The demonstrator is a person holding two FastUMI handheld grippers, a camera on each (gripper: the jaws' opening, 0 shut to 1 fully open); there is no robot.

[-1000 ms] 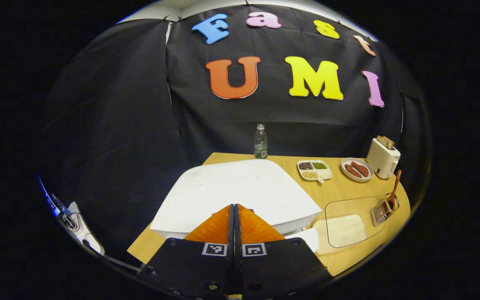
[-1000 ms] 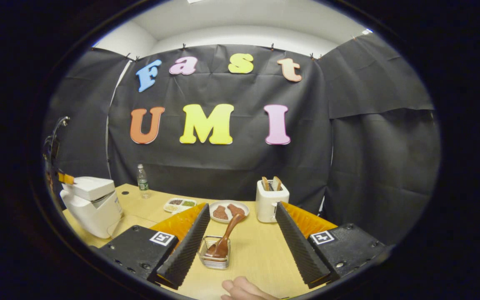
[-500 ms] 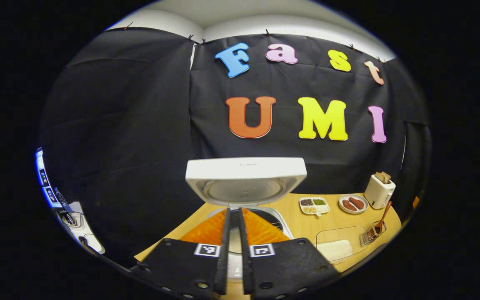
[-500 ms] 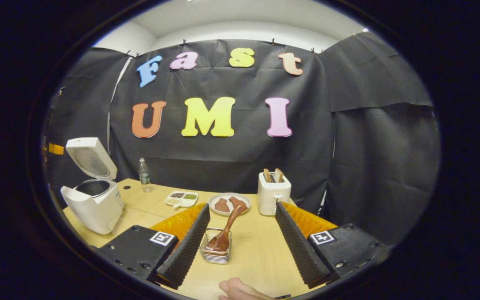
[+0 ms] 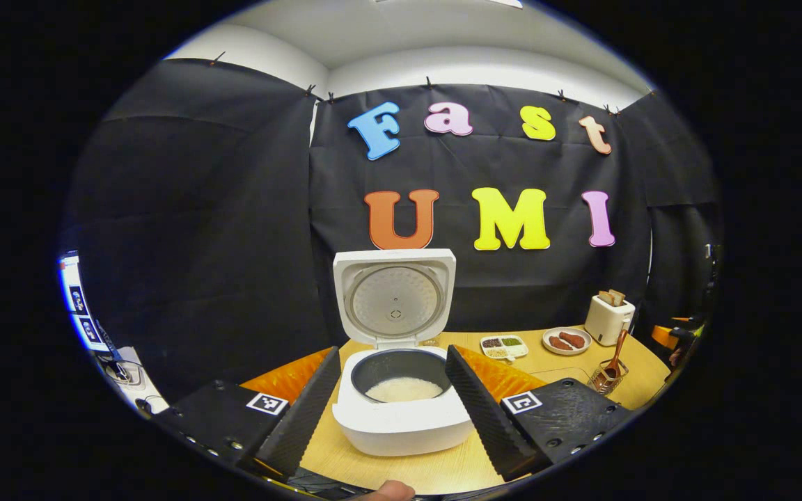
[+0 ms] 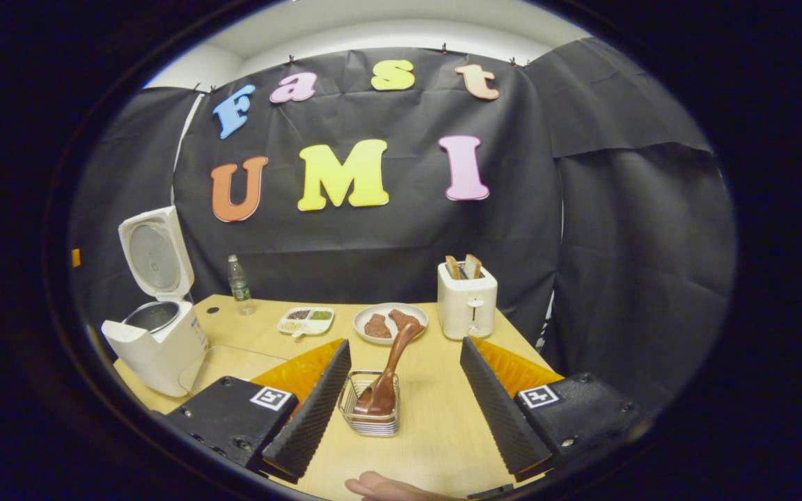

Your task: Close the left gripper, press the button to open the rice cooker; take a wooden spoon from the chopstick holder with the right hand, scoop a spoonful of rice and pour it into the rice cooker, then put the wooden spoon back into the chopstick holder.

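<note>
cooker: the cooker (image 5: 401,410) sits on the table (image 5: 582,365) with its lid (image 5: 394,296) standing straight up, so the open-the-lid step looks done. in the right gripper view it is far off to the left (image 6: 157,341).
pot: the dark pot (image 5: 401,379) inside has some white rice at the bottom.
left gripper: the left gripper (image 5: 392,400) is wide open and holds nothing. the cooker shows between its two fingers, not touching them.
right gripper: the right gripper (image 6: 404,396) is wide open too, with nothing in it. it points at the holder.
holder: the wire holder (image 6: 371,412) stands on the table between the right gripper's fingers, closer to the left one (i cannot tell if they touch).
spoon: the spoon (image 6: 387,379) stands in the holder, bowl down, handle leaning up and to the right. nothing holds it.
rice box: a clear box (image 6: 223,369) lies flat on the table just beside the cooker; its rice is hard to see here.
step now: i think it is time to get the spoon.
next move: the right gripper should go forward, put its fingers on both sides of the handle, squeeze, then lift straight up so the holder does not tip.
other things: toaster (image 6: 467,303), plate (image 6: 390,323), small tray (image 6: 305,321) and bottle (image 6: 238,284) stand well away at the back.
</note>
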